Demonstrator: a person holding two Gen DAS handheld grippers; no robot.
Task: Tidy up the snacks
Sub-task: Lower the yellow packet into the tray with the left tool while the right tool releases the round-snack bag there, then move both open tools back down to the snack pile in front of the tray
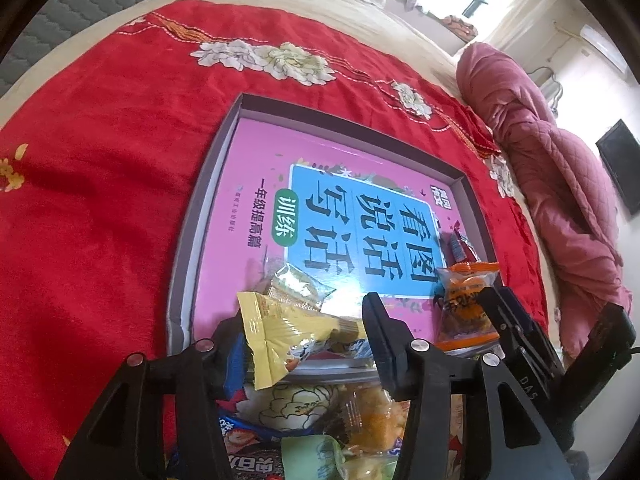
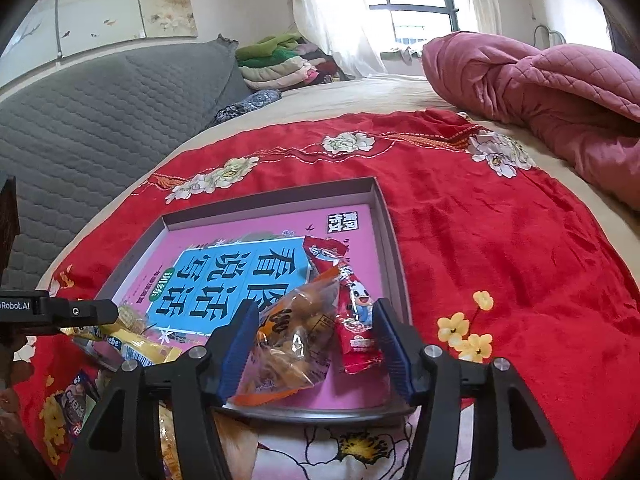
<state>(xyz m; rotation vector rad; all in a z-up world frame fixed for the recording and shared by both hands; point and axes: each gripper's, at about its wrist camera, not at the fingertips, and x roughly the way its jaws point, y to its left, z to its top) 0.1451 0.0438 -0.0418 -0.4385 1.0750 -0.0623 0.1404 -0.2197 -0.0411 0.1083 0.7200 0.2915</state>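
Note:
A shallow grey box with a pink printed floor lies on a red flowered cloth. My left gripper stands open over the box's near rim. A yellow snack packet lies loose between its jaws, beside a pale green-gold packet. My right gripper is open too. An orange-edged clear packet and a red packet rest between its blue pads on the box floor. The orange packet also shows in the left wrist view.
More snack packets are heaped in front of the box's near edge, and a dark packet lies on the cloth. A pink quilt is bunched at the right. A grey padded headboard and folded clothes lie beyond.

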